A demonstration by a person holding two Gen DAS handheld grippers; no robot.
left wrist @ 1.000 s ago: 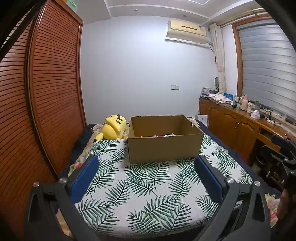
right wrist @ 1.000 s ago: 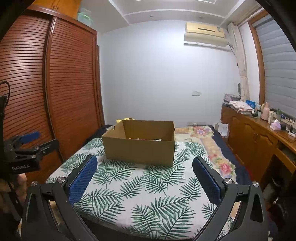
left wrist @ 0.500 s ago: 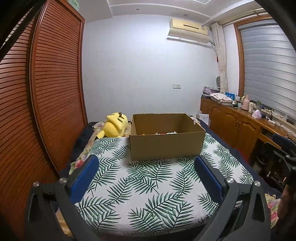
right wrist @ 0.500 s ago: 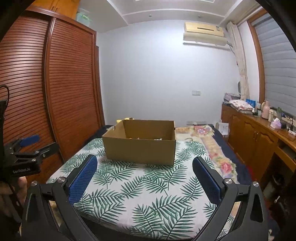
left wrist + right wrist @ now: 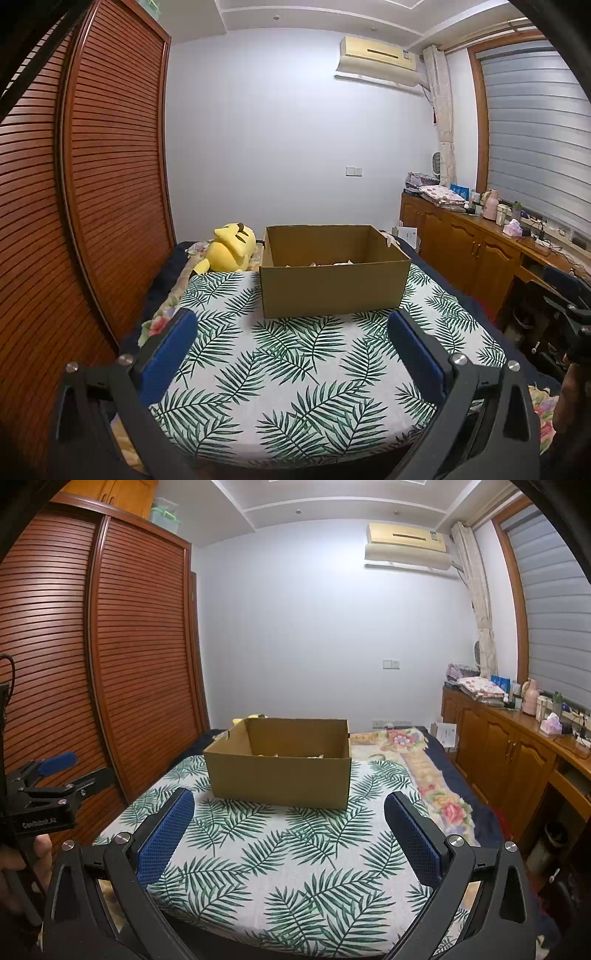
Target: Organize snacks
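An open brown cardboard box (image 5: 334, 286) stands on the leaf-print cloth (image 5: 295, 369) of the bed, and it also shows in the right wrist view (image 5: 280, 779). Pale snack packets (image 5: 332, 263) barely show over its front wall; most of the contents are hidden. My left gripper (image 5: 293, 328) is open and empty, held well back from the box near the bed's front edge. My right gripper (image 5: 290, 806) is open and empty, also back from the box. The left gripper also shows at the left edge of the right wrist view (image 5: 55, 775).
A yellow plush toy (image 5: 231, 247) lies left of the box at the back. A slatted wooden wardrobe (image 5: 92, 184) runs along the left. Wooden cabinets (image 5: 480, 254) with clutter on top line the right wall. A floral quilt (image 5: 417, 760) lies right of the cloth.
Both grippers stay open and empty. The left view has tilted slightly upward, so the box sits a little higher in frame. The right view is almost unchanged.
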